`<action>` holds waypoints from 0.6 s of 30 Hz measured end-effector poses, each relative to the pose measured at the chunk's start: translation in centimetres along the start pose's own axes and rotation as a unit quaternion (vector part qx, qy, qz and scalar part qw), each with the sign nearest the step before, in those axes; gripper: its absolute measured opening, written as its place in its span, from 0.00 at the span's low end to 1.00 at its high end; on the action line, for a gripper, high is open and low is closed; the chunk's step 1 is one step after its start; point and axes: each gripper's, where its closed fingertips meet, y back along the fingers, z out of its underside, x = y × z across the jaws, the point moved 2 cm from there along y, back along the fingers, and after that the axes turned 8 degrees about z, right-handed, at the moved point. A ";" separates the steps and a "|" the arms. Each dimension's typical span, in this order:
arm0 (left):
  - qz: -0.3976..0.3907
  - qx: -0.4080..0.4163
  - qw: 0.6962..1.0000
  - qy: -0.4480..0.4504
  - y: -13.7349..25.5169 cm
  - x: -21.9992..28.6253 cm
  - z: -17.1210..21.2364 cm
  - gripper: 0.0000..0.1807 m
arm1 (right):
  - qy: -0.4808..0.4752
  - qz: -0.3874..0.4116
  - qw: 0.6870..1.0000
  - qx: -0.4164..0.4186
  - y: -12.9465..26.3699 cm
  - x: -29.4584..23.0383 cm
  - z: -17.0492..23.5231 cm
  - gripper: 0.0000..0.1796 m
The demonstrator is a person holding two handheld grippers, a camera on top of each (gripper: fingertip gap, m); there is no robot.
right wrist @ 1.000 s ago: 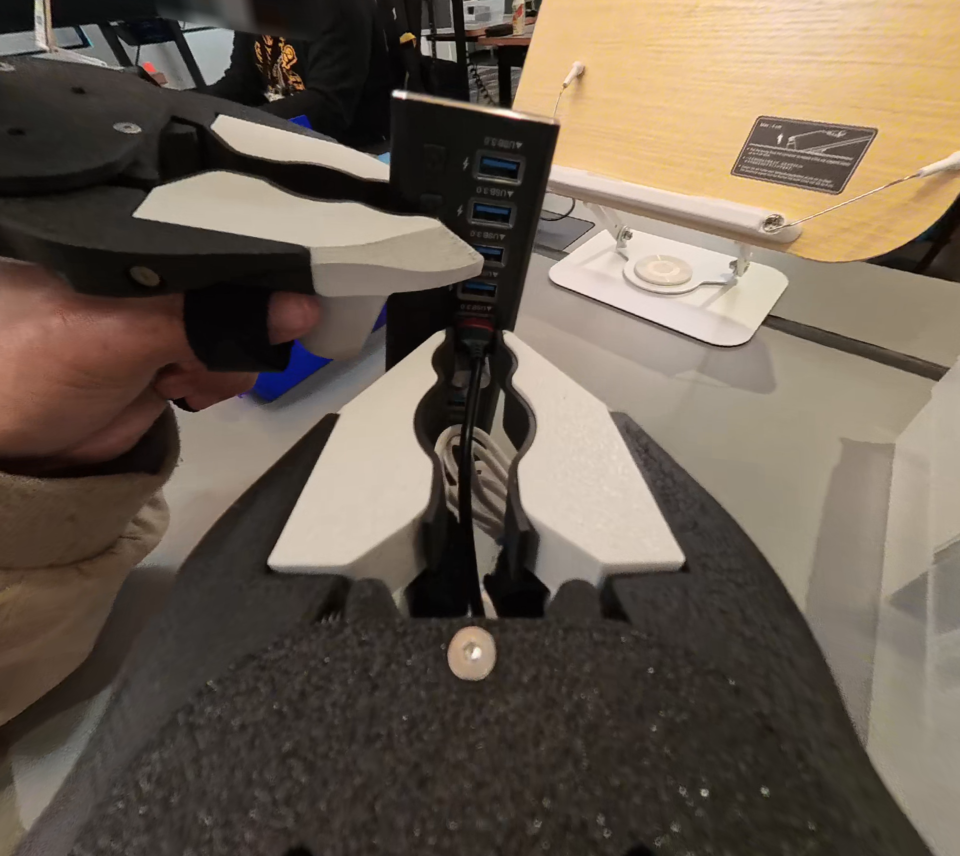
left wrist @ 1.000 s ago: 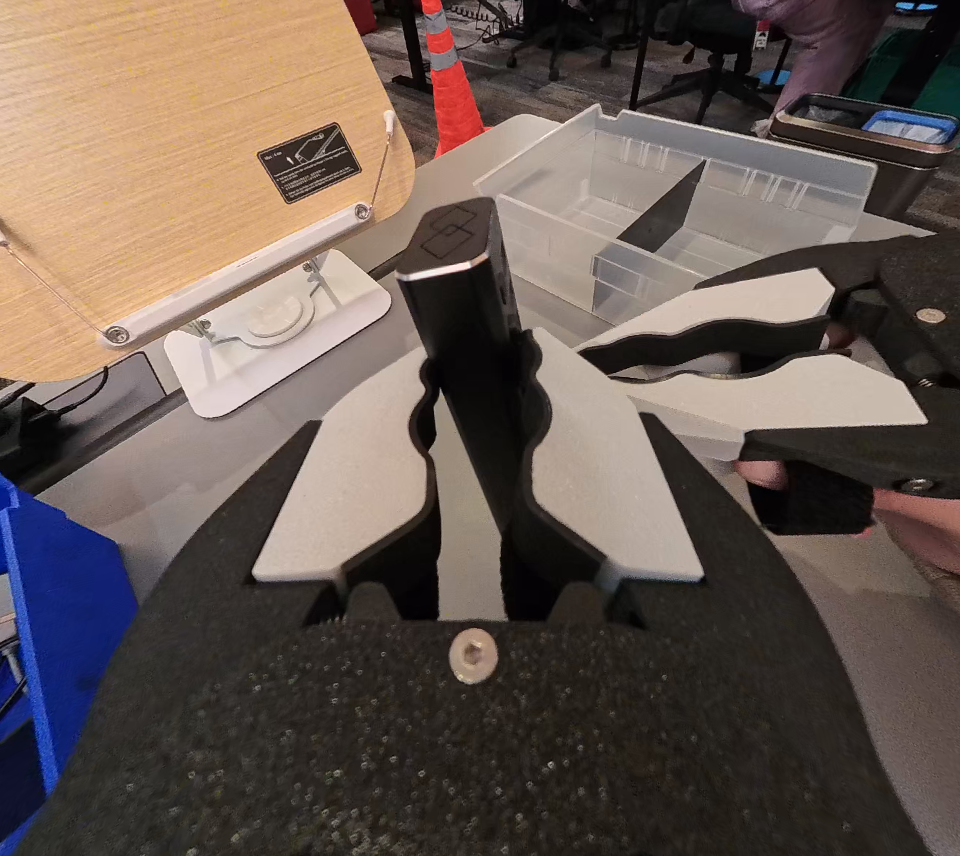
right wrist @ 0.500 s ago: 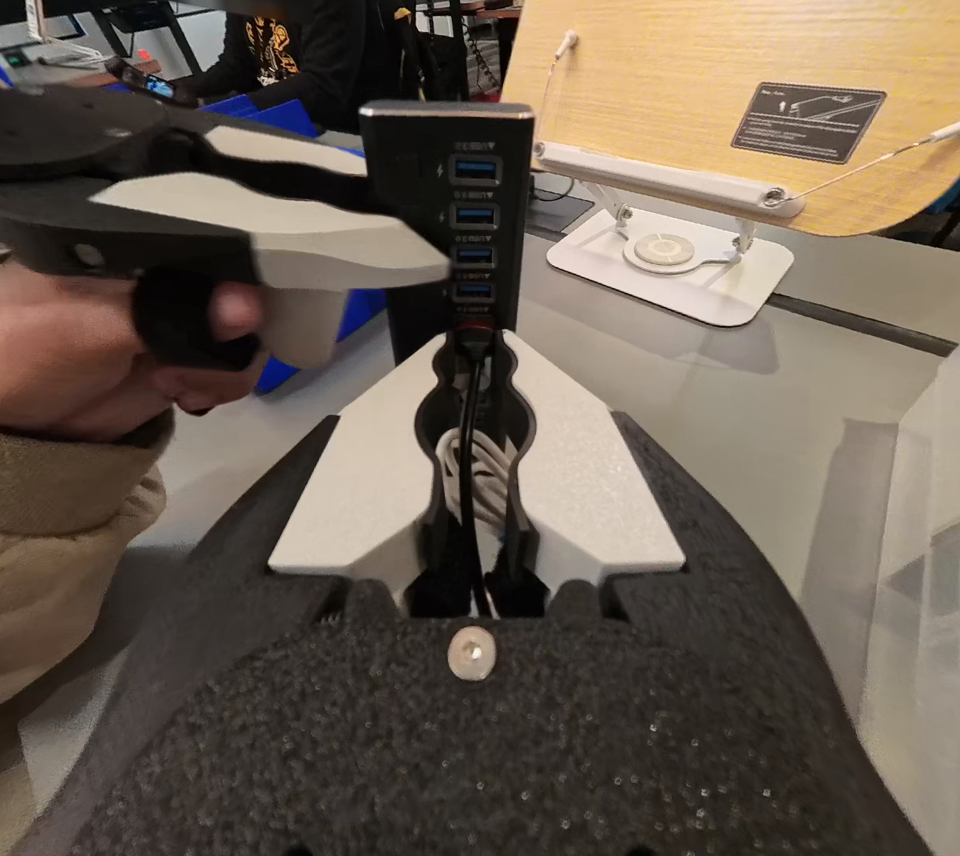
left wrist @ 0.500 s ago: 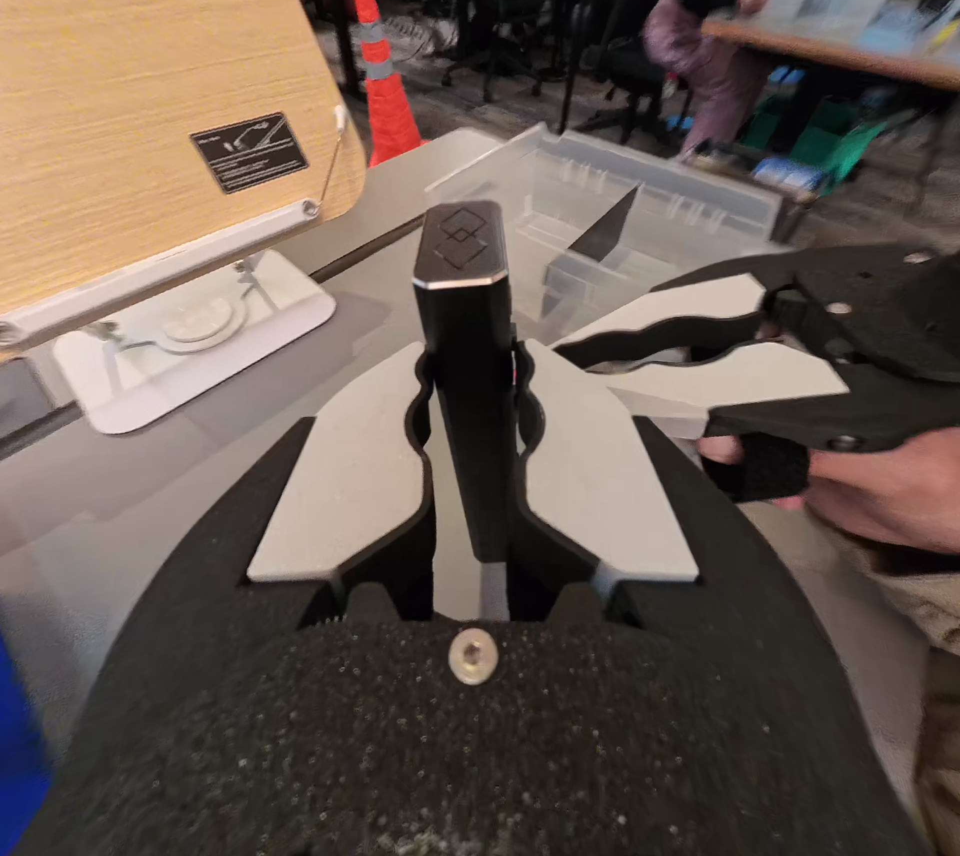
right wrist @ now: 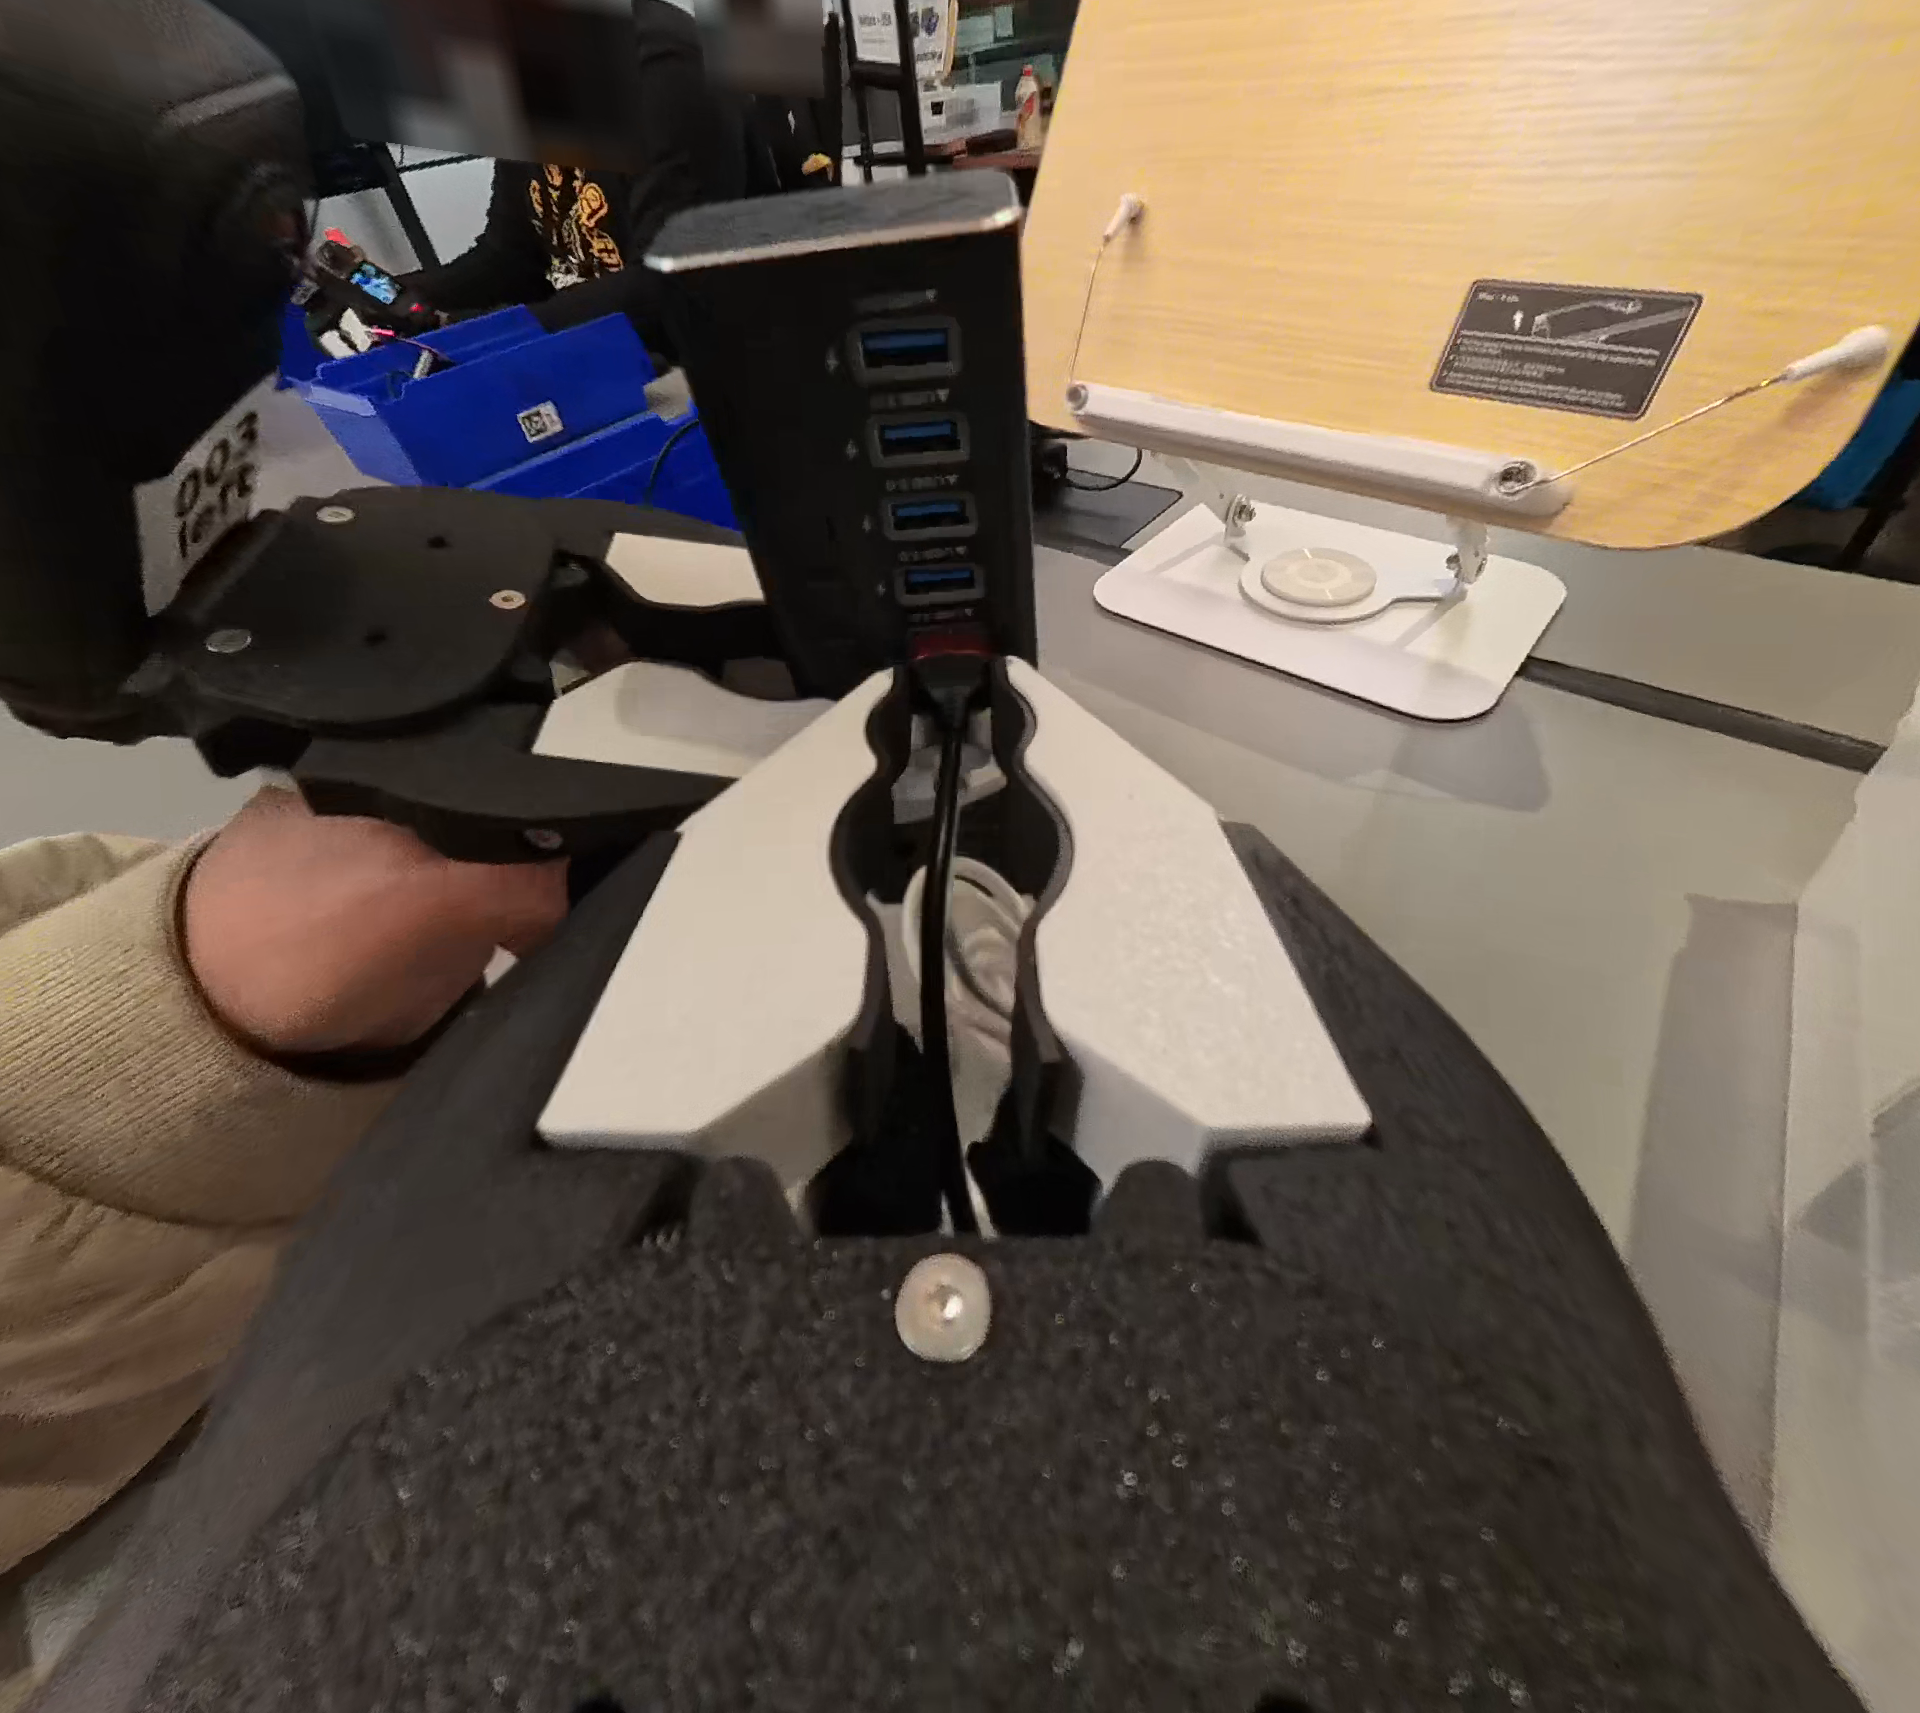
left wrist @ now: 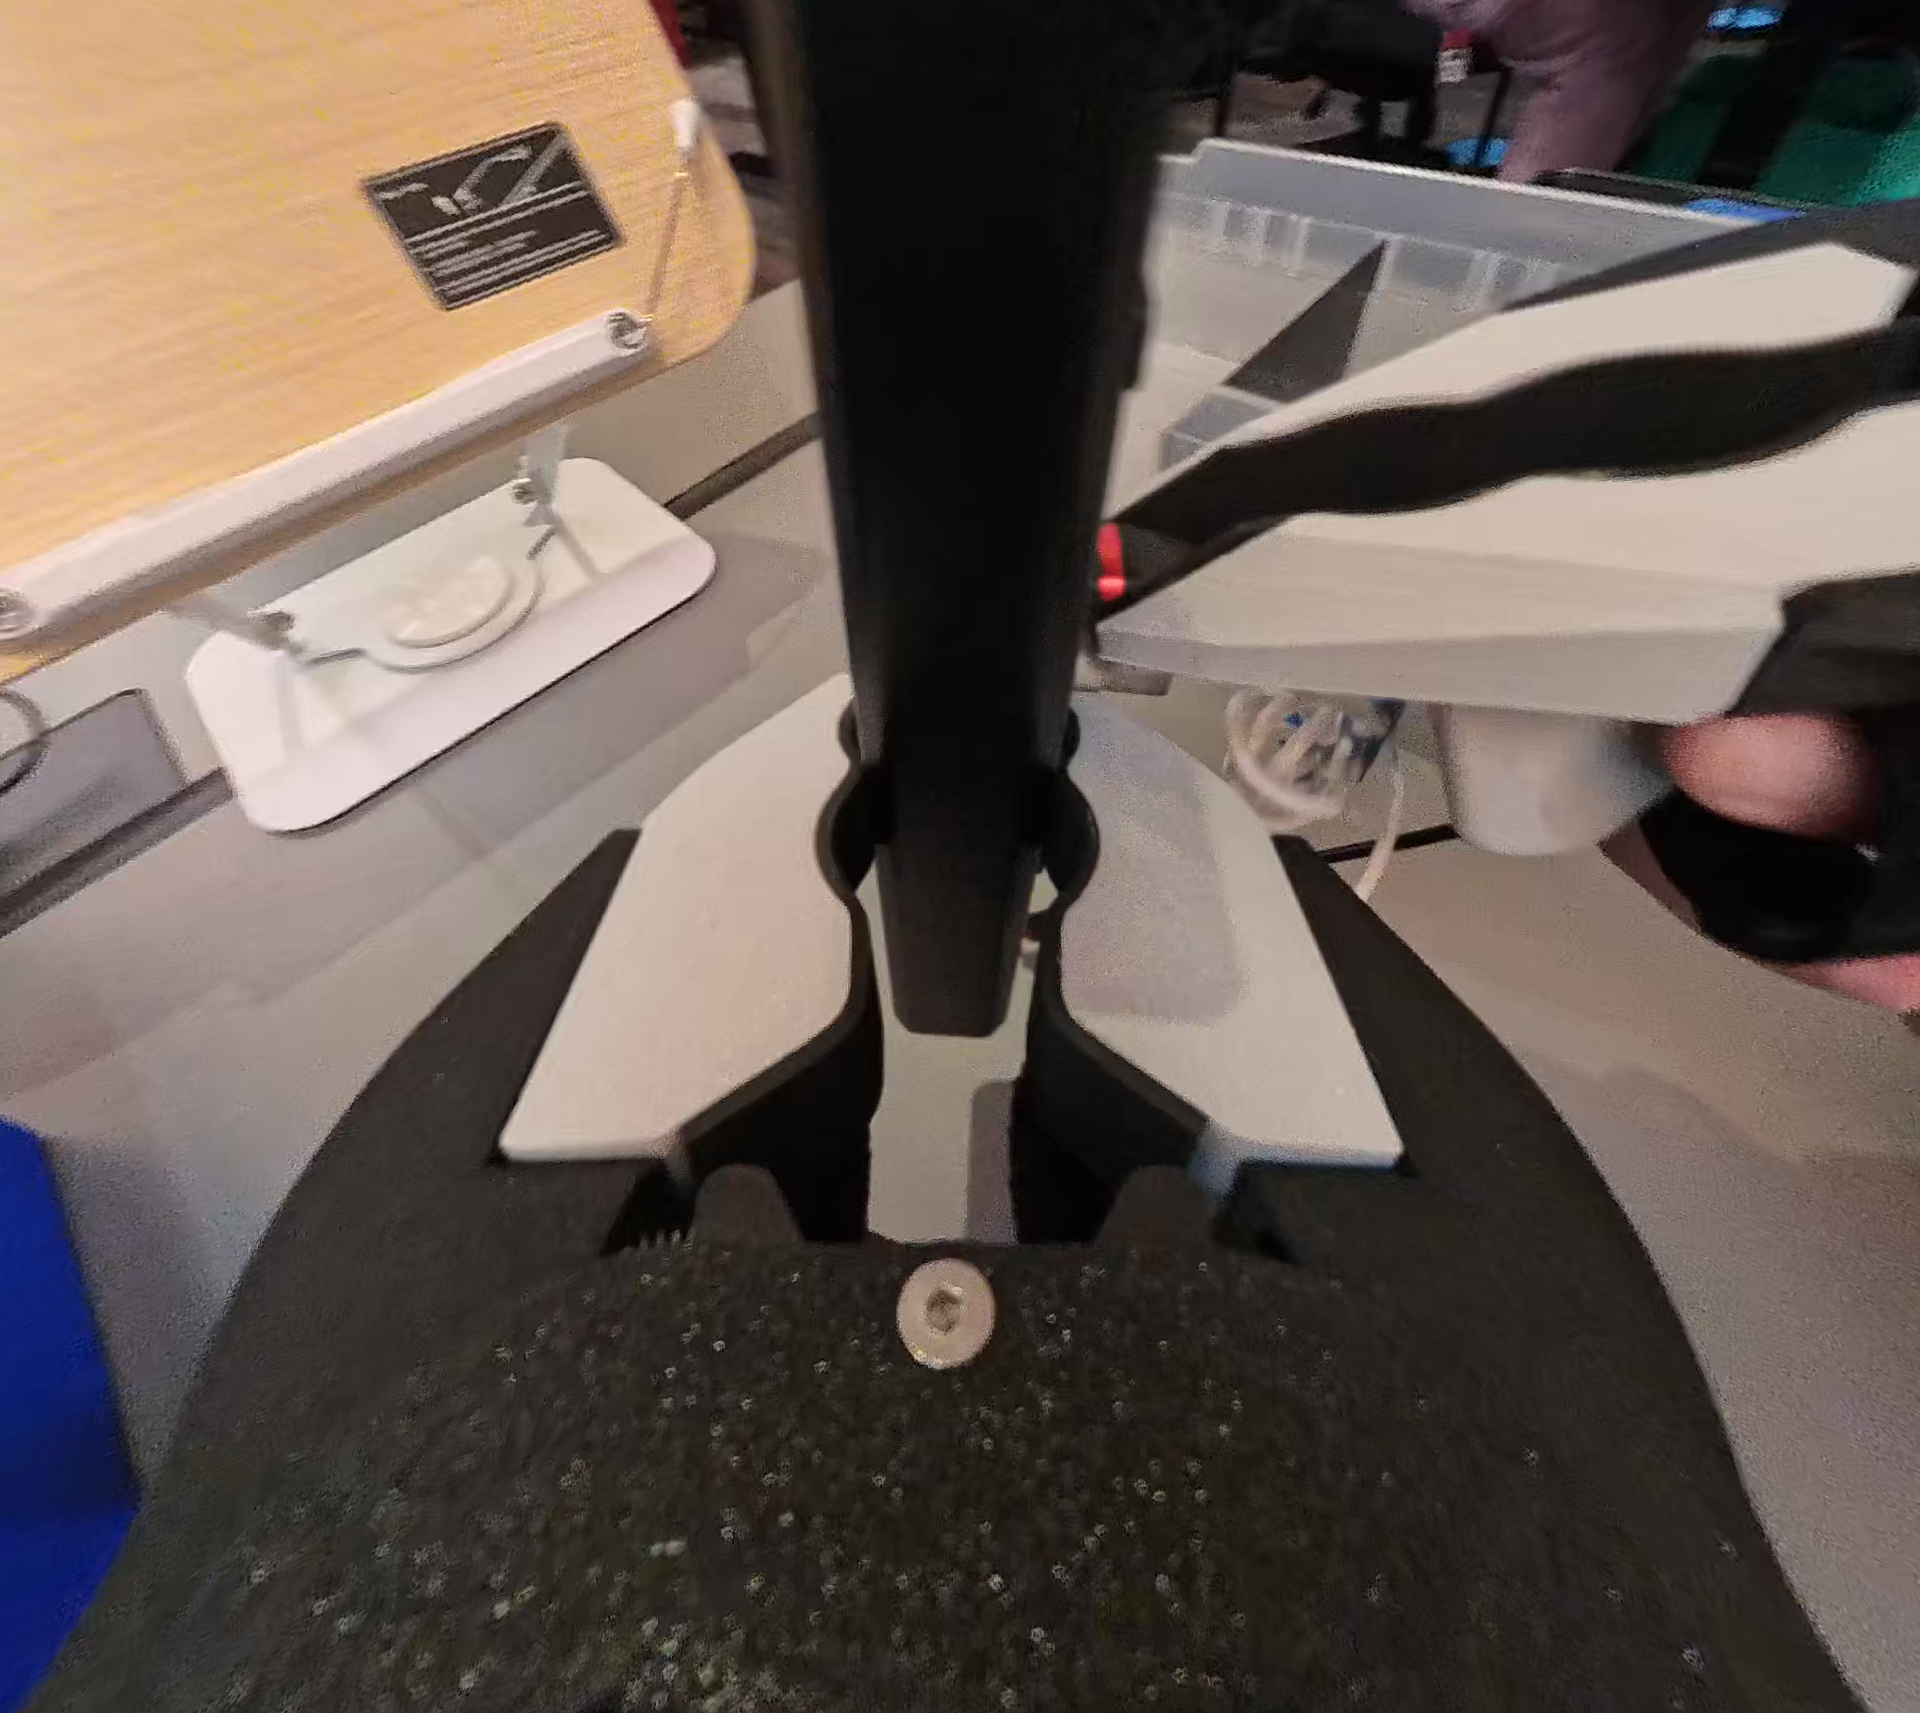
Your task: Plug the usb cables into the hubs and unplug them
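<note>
My left gripper [left wrist: 961, 816] is shut on the lower end of a black usb hub [left wrist: 966, 416] and holds it upright above the table. In the right wrist view the hub [right wrist: 883, 437] shows a column of several blue ports. My right gripper [right wrist: 945, 707] is shut on a black usb plug [right wrist: 948, 689] that sits at the hub's lowest port, with a red part [right wrist: 951, 647] showing at the mouth. Its black cable [right wrist: 940, 936] runs back between the fingers. The right gripper [left wrist: 1117, 593] reaches the hub's side from the right in the left wrist view.
A wooden book stand [left wrist: 260, 157] on a white base stands behind the hub, also in the right wrist view [right wrist: 1455, 157]. A clear plastic bin [left wrist: 1455, 229] is at the right. A coiled white cable [left wrist: 1299, 749] lies under the right gripper. Blue bins [right wrist: 499, 406] are at the left. Both grippers' tips are close together, under 4 cm apart.
The left gripper has shifted and tilted, so the hub now towers over its camera and stands a little slanted. The right gripper stays shut on the plug at the lowest port.
</note>
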 end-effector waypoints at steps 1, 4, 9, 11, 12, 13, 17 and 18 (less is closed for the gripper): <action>-0.012 -0.002 1.000 -0.008 0.1 -0.2 0.0 0.16 | 0.004 0.005 1.000 0.003 0.0 0.0 0.0 0.08; -0.004 -0.005 1.000 0.010 -0.1 -0.2 0.2 0.16 | -0.008 0.004 1.000 0.005 0.0 0.1 0.1 0.08; -0.085 0.030 0.986 0.144 3.7 -7.4 0.8 0.16 | 0.000 0.027 0.998 0.063 3.6 3.0 -3.5 0.08; -0.089 0.026 0.995 0.029 3.7 -4.4 -2.5 0.16 | 0.004 0.010 0.998 0.063 4.1 3.5 -5.2 0.08; -0.076 0.031 0.997 0.008 3.3 -3.0 -3.6 0.16 | 0.005 -0.001 0.998 0.063 4.4 3.8 -6.0 0.08; -0.051 0.041 0.998 0.009 3.0 -2.0 -4.3 0.16 | 0.005 -0.012 0.998 0.068 4.9 4.2 -7.1 0.08; -0.023 0.032 0.999 0.033 2.8 -2.1 -3.8 0.16 | 0.036 -0.001 0.996 0.078 8.0 7.9 -9.6 0.08; -0.011 0.029 0.999 0.044 2.9 -2.2 -3.5 0.16 | 0.048 0.035 0.993 0.105 9.1 9.9 -10.6 0.08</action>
